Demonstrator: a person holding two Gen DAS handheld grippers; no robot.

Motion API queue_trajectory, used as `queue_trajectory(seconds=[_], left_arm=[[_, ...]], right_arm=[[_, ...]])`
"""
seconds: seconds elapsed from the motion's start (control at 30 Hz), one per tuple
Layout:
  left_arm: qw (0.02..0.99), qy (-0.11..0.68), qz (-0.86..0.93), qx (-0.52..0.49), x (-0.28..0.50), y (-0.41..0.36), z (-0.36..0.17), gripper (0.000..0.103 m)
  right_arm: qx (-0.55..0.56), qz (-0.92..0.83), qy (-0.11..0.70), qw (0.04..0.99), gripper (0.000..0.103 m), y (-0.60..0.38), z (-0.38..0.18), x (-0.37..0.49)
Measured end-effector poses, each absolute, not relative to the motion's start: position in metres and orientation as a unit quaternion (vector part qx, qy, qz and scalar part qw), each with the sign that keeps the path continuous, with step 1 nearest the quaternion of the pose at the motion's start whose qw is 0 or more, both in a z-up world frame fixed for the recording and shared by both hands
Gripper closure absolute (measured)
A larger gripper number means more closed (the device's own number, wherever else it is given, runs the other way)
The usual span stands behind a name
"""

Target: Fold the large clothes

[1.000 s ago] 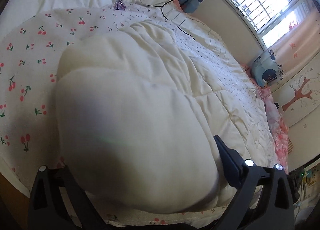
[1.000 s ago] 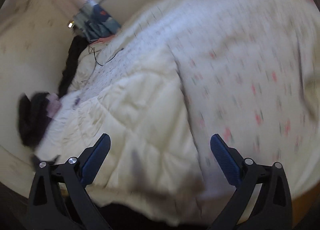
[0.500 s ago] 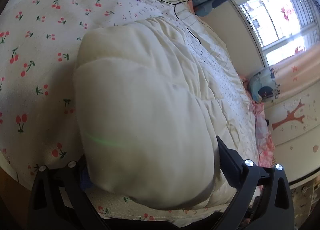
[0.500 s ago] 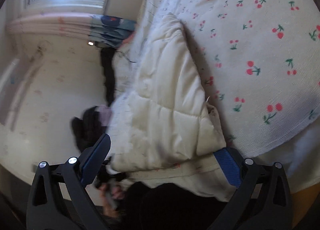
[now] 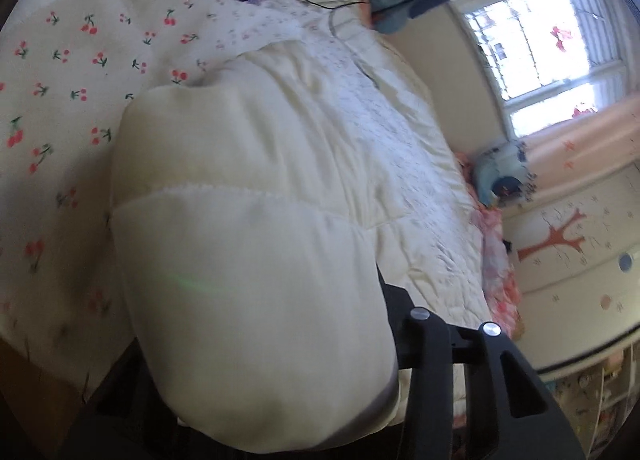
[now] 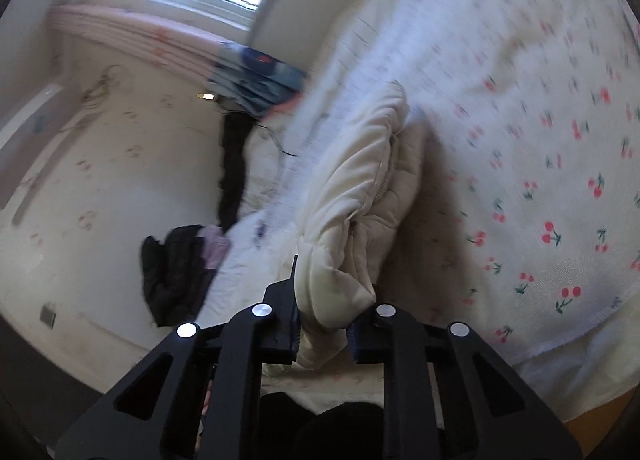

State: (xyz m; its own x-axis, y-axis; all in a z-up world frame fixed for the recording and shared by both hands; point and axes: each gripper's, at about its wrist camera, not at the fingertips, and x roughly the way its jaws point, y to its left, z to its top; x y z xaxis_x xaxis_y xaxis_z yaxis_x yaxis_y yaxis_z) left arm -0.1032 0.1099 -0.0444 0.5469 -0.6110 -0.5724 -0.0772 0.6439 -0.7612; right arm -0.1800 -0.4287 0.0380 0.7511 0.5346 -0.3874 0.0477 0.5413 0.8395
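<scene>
- With both grippers clamped on the cream quilted jacket (image 5: 248,260), the fold hinges on the garment's long axis running away from the jaws across the cherry-print bedsheet (image 6: 560,180).
- Left gripper (image 5: 256,360): jaws have just been closing, now pinched partway on a thick padded bulge that fills the gap; left finger hidden under fabric.
- Right gripper (image 6: 324,334): jaws have just been closing, now narrow, squeezing a thin edge between the pads; the rest of the jacket stretches ahead and slightly up-right of the jaws.
- Neither hand looks nearer; each holds one near-side end, so likely next is lifting both ends forward over the far part.
</scene>
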Motion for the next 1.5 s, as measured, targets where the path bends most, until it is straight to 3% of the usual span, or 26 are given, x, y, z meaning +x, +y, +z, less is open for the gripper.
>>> queue_trajectory(seconds=[0.1, 0.17, 0.23, 0.3, 0.43, 0.5, 0.63, 0.67, 0.73, 0.8, 0.9, 1.0, 1.07, 1.13, 1.23, 1.27, 1.5], left_arm=[[0.793, 0.449, -0.178, -0.370, -0.130, 0.112, -0.044, 0.058], [0.781, 0.467, -0.175, -0.376, -0.136, 0.115, -0.064, 0.047], [0.753, 0.476, -0.161, -0.424, -0.140, 0.124, -0.088, 0.027], [0.754, 0.472, -0.154, -0.430, -0.140, 0.124, -0.090, 0.021], [0.771, 0.469, -0.127, -0.411, -0.129, 0.114, -0.082, 0.008], [0.776, 0.469, -0.108, -0.408, -0.123, 0.109, -0.083, 0.007], [0.786, 0.454, -0.089, -0.409, -0.122, 0.104, -0.084, 0.009], [0.787, 0.448, -0.094, -0.413, -0.125, 0.107, -0.083, 0.012], [0.790, 0.434, -0.107, -0.419, -0.129, 0.112, -0.081, 0.031], [0.793, 0.425, -0.114, -0.420, -0.132, 0.114, -0.079, 0.034], [0.796, 0.430, -0.117, -0.409, -0.129, 0.111, -0.079, 0.034], [0.789, 0.438, -0.106, -0.418, -0.123, 0.111, -0.083, 0.025], [0.788, 0.438, -0.100, -0.422, -0.123, 0.111, -0.084, 0.022], [0.788, 0.437, -0.100, -0.421, -0.124, 0.110, -0.083, 0.020], [0.783, 0.436, -0.107, -0.431, -0.124, 0.112, -0.085, 0.017], [0.782, 0.434, -0.112, -0.432, -0.124, 0.113, -0.085, 0.015], [0.777, 0.438, -0.117, -0.436, -0.121, 0.113, -0.087, 0.012]], right_arm=[[0.428, 0.154, 0.339, 0.823, 0.084, -0.427, 0.040, -0.205], [0.414, 0.133, 0.394, 0.810, 0.078, -0.429, 0.013, -0.213], [0.443, 0.116, 0.421, 0.783, 0.074, -0.441, -0.019, -0.223], [0.472, 0.109, 0.401, 0.778, 0.067, -0.454, -0.027, -0.236], [0.427, 0.060, 0.333, 0.839, 0.051, -0.473, 0.012, -0.246], [0.388, 0.060, 0.303, 0.868, 0.049, -0.469, 0.042, -0.233], [0.272, 0.115, 0.325, 0.898, 0.039, -0.409, 0.071, -0.185], [0.239, 0.124, 0.350, 0.897, 0.038, -0.391, 0.067, -0.172], [0.166, 0.122, 0.425, 0.881, 0.037, -0.357, 0.038, -0.146], [0.103, 0.102, 0.464, 0.874, 0.037, -0.339, 0.004, -0.135], [0.125, 0.086, 0.465, 0.872, 0.037, -0.342, 0.029, -0.135], [0.101, 0.090, 0.417, 0.899, 0.035, -0.321, 0.075, -0.120], [0.076, 0.100, 0.411, 0.903, 0.019, -0.300, 0.089, -0.096], [0.055, 0.115, 0.419, 0.899, 0.013, -0.275, 0.085, -0.072], [-0.001, 0.096, 0.530, 0.843, 0.010, -0.239, 0.009, -0.018], [-0.001, 0.098, 0.534, 0.840, 0.010, -0.236, -0.003, -0.014], [0.003, 0.089, 0.485, 0.870, 0.011, -0.220, 0.058, 0.007]])
